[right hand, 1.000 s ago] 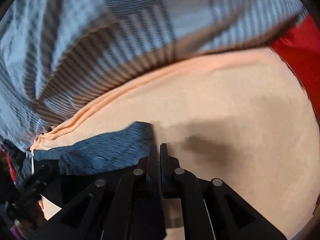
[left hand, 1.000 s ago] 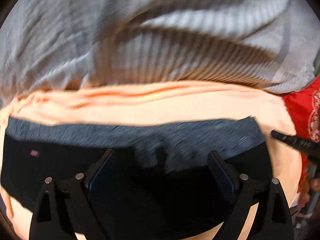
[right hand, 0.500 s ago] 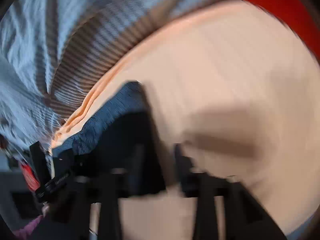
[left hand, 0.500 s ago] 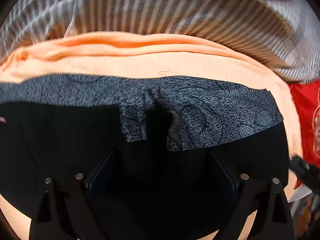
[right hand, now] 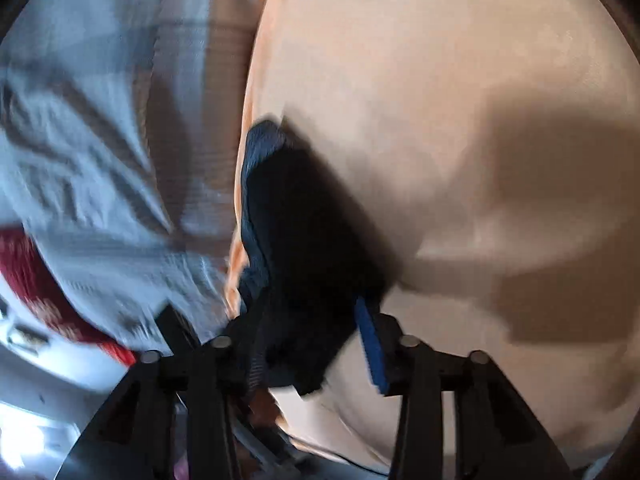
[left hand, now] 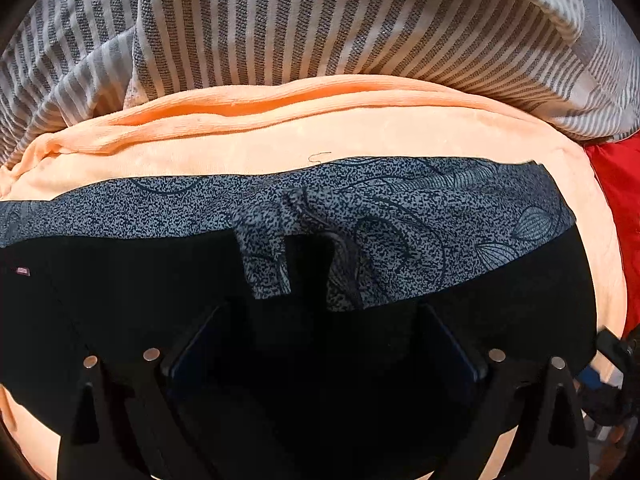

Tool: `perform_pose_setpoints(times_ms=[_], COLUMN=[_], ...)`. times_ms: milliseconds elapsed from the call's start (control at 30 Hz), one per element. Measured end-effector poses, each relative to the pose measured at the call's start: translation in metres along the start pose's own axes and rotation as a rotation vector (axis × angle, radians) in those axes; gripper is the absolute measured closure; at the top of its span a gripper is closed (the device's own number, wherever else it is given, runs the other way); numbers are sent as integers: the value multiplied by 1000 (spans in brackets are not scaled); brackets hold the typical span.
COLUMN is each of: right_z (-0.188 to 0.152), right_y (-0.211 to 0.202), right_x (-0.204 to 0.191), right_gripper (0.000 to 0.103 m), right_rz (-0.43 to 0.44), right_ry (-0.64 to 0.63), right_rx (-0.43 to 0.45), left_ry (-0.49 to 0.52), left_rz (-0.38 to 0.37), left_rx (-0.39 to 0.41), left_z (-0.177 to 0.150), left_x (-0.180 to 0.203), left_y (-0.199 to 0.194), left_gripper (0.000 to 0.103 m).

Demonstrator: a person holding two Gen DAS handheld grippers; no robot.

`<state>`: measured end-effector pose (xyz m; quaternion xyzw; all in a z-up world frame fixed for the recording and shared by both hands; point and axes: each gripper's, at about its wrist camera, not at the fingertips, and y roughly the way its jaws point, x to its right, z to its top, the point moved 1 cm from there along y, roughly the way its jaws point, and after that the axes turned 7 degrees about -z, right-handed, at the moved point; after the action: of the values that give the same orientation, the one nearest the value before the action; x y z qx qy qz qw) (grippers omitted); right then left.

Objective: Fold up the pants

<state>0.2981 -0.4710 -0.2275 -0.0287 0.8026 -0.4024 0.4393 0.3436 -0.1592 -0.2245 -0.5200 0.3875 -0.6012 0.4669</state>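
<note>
Since the frame one second back, my right gripper [right hand: 320, 344] has gone from fingers pressed together over bare blanket to fingers spread, with a corner of the pants [left hand: 304, 336] between them; my left gripper [left hand: 324, 344] view has gained a broad spread of black cloth.

Current state:

1. Pants: lying across the peach blanket [left hand: 360, 132], black body from 9 to 3 o'clock in the left view, with the grey patterned waistband [left hand: 400, 208] along its far edge toward 12 o'clock. A small fold breaks that band near centre.
2. Left fingers: spread wide, hovering over or resting on the black cloth at 6 o'clock. They grip nothing that I can see.
3. Right fingers: apart, with the dark cloth edge standing between the blue pads [right hand: 370, 348]. The view is blurred; I cannot tell whether the pads are pressing the cloth.
4. Surroundings: a striped grey cover [left hand: 320, 20] beyond the blanket at 12 o'clock, red fabric [left hand: 616, 200] at 3 o'clock.

Progress, as a judgement: the garment appears laid out flat, possibly already doubled leg on leg. No crosswise fold is visible. Remaining work: secure the right-hand end, carry it across, then square the edges.
</note>
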Motion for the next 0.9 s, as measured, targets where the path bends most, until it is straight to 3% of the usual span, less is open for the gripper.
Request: perform_pose_setpoints(times_ms=[67, 233, 267, 333, 433, 567, 633, 900], right_z=[0, -14, -14, -11, -6, -3, -6, -44], right_y=[-4, -15, -17, -32, -53, -50, -37, 17], right_x=[7, 24, 24, 14, -7, -54, -80, -136], right_gripper=[81, 92, 93, 92, 92, 75, 57, 57], right_rz=[24, 20, -6, -138, -240, -335, -366, -415], right_ry=[67, 127, 112, -2, -127, -340, -450, -692], right_rx=[42, 70, 68, 67, 106, 123, 117, 14], left_ry=[5, 30, 20, 18, 37, 16, 19, -75], left_rz=[9, 25, 24, 25, 43, 66, 87, 162], left_rx=[-7, 2, 2, 4, 18, 15, 20, 55], left_z=[5, 11, 12, 12, 9, -4, -10, -31], left_x=[7, 14, 13, 12, 16, 17, 11, -22], left_y=[5, 8, 7, 6, 2, -6, -16, -51], left_gripper=[4, 4, 4, 4, 4, 4, 4, 4])
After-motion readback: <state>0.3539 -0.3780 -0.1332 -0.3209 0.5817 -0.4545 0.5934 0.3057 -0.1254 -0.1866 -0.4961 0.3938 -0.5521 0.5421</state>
